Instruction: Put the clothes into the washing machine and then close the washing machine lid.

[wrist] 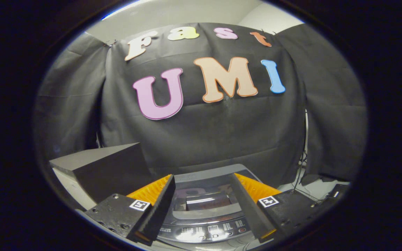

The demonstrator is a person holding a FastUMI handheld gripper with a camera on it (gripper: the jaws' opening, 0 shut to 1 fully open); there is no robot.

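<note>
My gripper (202, 181) hung level, pointing forward, its two fingers (159, 205) spread wide apart, the tips converging slightly, with nothing held between them and neither one touching anything.

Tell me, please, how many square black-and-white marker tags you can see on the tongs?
2: one marker tag on the left tong's base, one marker tag on the right tong's base. The tongs are open above the washing machine.
</note>
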